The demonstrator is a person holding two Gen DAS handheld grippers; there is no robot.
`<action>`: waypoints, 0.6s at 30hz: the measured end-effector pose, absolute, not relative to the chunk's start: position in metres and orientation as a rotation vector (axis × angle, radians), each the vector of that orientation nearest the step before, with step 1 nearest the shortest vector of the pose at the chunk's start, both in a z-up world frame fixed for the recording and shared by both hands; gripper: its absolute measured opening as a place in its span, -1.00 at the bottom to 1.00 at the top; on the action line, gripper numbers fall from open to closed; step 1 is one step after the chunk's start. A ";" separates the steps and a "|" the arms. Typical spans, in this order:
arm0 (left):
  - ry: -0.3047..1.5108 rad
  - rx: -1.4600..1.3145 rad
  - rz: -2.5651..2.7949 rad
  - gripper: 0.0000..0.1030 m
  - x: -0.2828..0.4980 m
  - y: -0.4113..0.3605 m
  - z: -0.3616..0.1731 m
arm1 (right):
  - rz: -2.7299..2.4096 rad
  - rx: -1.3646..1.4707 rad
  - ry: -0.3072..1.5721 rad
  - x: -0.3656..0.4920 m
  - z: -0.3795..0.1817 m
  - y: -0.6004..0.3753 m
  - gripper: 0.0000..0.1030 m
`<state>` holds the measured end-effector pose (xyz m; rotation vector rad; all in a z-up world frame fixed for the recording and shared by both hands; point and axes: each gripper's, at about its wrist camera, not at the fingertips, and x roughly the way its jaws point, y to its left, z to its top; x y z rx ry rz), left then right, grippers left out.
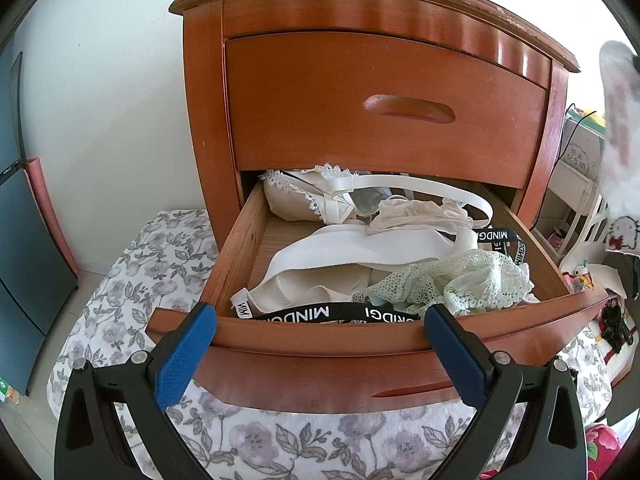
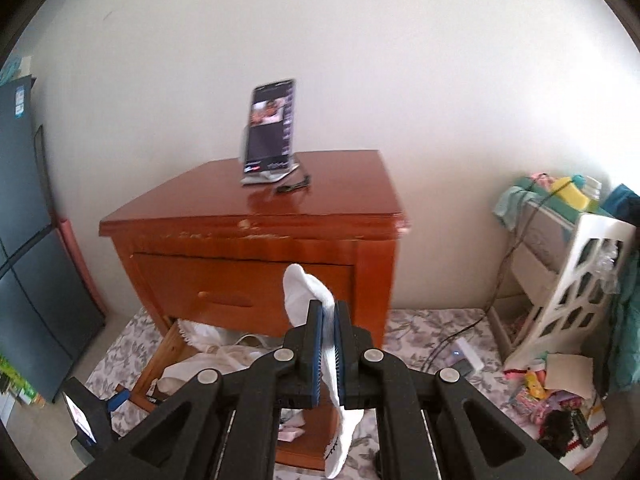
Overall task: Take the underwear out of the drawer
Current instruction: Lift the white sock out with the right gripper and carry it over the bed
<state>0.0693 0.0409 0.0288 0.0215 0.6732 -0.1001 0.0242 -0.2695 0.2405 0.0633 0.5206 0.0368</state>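
1. Underwear still fills the open drawer (image 1: 240,256) of the wooden nightstand (image 1: 360,60): at the far left a cream lace-edged bra (image 1: 292,196), then a white padded bra (image 1: 320,268) across the middle, a black lettered waistband (image 1: 320,314) along the near edge, and a pale green lace piece (image 1: 460,280) toward the right.
2. My left gripper (image 1: 320,350) hovers at the drawer's near front with its fingers (image 1: 188,344) spread wide and nothing between them.
3. My right gripper (image 2: 328,344) is up in front of the nightstand, its fingers pressed together on a white garment (image 2: 304,292) that stands out beyond them and dangles below.
4. I judge everything here to be light, soft and limp; it will sag and swing from whatever point I pinch.
5. Straps and lace look likely to snag on neighbours, so one piece may drag another out with it.
6. For the next pick I'd pinch a bunched fold of the green lace or the thick black waistband, not a thin strap.
7. Padded cups would spring back, so I'd take those by the band.
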 end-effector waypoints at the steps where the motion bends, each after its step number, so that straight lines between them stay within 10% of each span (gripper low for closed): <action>1: 0.673 0.022 -0.100 1.00 0.069 0.041 0.029 | 0.026 0.070 0.517 0.022 0.241 -0.275 -0.89; 18: 0.673 0.022 -0.101 1.00 0.069 0.041 0.029 | -0.139 0.227 0.746 0.020 0.134 -0.373 -0.88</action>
